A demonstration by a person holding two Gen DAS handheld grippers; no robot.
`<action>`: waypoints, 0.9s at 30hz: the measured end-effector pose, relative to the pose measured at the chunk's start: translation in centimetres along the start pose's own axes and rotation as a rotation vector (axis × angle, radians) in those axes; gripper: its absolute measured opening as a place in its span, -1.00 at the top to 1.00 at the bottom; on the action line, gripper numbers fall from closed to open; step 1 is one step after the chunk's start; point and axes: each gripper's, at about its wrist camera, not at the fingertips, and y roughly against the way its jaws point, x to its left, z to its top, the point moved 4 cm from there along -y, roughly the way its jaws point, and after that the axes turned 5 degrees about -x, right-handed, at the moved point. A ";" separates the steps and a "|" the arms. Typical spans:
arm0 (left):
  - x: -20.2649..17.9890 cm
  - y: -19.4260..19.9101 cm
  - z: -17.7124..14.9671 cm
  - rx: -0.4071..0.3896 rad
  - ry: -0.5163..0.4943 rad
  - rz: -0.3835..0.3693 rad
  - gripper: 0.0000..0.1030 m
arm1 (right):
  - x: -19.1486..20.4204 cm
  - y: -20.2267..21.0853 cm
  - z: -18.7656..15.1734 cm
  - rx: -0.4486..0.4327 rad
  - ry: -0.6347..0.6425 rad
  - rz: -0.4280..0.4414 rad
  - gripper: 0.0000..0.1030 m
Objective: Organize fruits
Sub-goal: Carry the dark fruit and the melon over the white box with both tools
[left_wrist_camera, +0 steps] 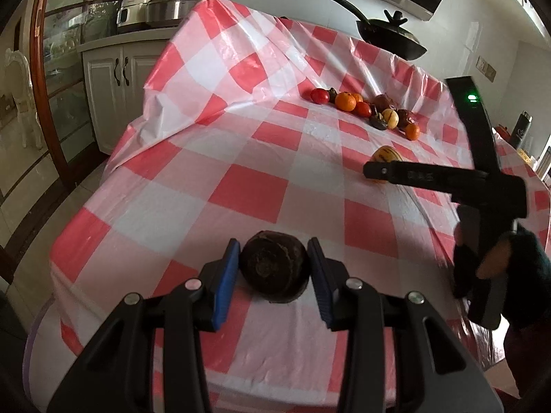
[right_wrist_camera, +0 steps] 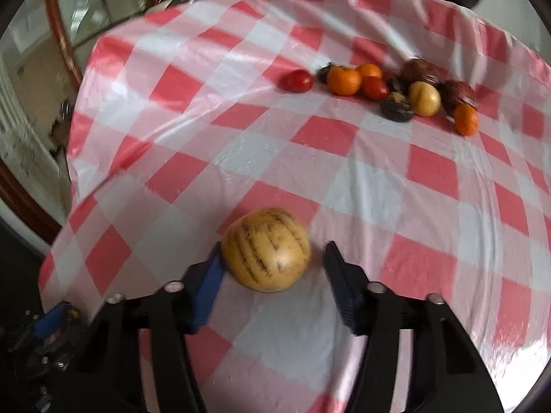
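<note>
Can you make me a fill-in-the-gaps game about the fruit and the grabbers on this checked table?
The left gripper, shut on the dark round fruit, has ___ pads. Between the right gripper's open fingers lies a ___ striped fruit. The far pile holds ___ orange fruits.
Missing words: blue, yellow, three.

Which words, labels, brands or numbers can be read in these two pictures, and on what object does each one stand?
No text can be read.
Cooker: a small front label, too small to read.
Dark bottle: a pale logo, too small to read.
Black finger: raised marks, blurred.
Top right edge of the left wrist view: cut, distorted letters, not readable.
Right wrist view: none.
</note>
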 end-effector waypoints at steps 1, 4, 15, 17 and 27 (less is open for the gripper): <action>0.2 0.2 0.0 -0.003 0.005 -0.001 0.21 | 0.3 0.0 0.0 -0.005 0.018 -0.020 0.11; 1.1 1.2 -0.2 -0.021 0.015 0.009 0.21 | 1.1 0.5 -0.3 -0.022 0.014 0.015 0.11; 6.6 6.1 -2.9 -0.043 0.083 0.112 0.21 | 11.4 5.3 -3.6 -0.032 0.158 0.242 0.11; 8.1 7.3 -4.1 -0.037 0.104 0.146 0.21 | 14.2 6.5 -4.7 -0.030 0.217 0.298 0.11; 15.4 9.4 -11.7 0.110 0.190 0.327 0.21 | 25.8 8.9 -12.9 0.043 0.535 0.512 0.11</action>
